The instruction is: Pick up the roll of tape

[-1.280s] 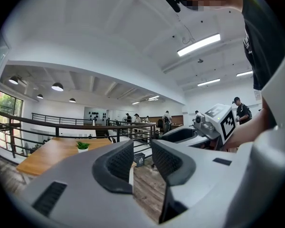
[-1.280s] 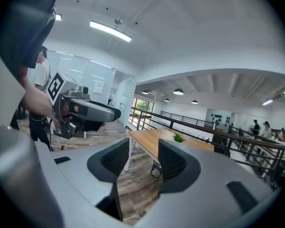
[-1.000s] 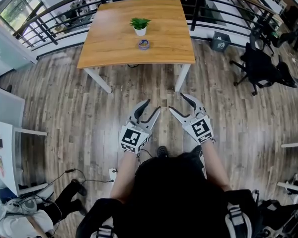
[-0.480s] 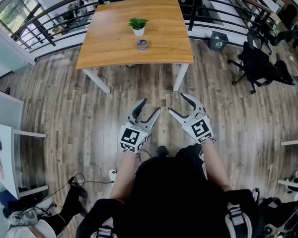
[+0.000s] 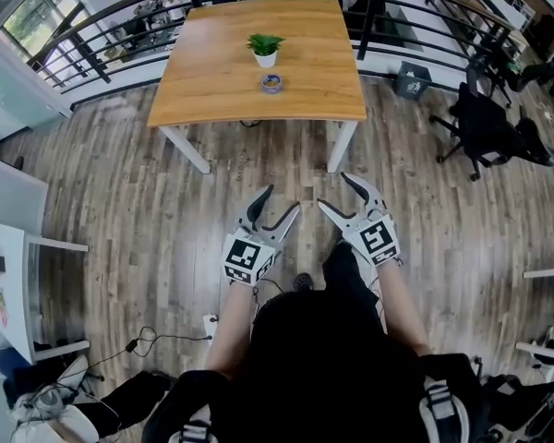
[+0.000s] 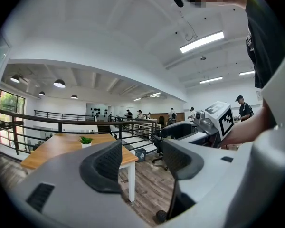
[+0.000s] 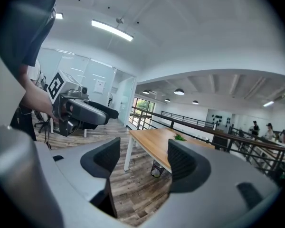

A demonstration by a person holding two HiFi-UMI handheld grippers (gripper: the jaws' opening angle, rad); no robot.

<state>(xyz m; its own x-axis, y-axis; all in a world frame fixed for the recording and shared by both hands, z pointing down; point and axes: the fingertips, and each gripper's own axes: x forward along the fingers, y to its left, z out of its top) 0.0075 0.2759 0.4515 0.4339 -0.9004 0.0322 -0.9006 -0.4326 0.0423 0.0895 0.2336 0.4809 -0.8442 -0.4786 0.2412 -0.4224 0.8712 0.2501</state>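
Wood-topped, white-legged table (image 5: 212,90) carried the small bluish roll of tape (image 5: 271,83), which seemed to lie flat just in front of the little green potted plant (image 5: 265,48) and well apart from both my tools. My left gripper (image 5: 282,199) was opening its jaws with nothing between them; my right gripper (image 5: 333,192) stood wide and empty. I judged the roll light, stiff and smooth-sided, best pinched across its outer rim or with one jaw through the hole.
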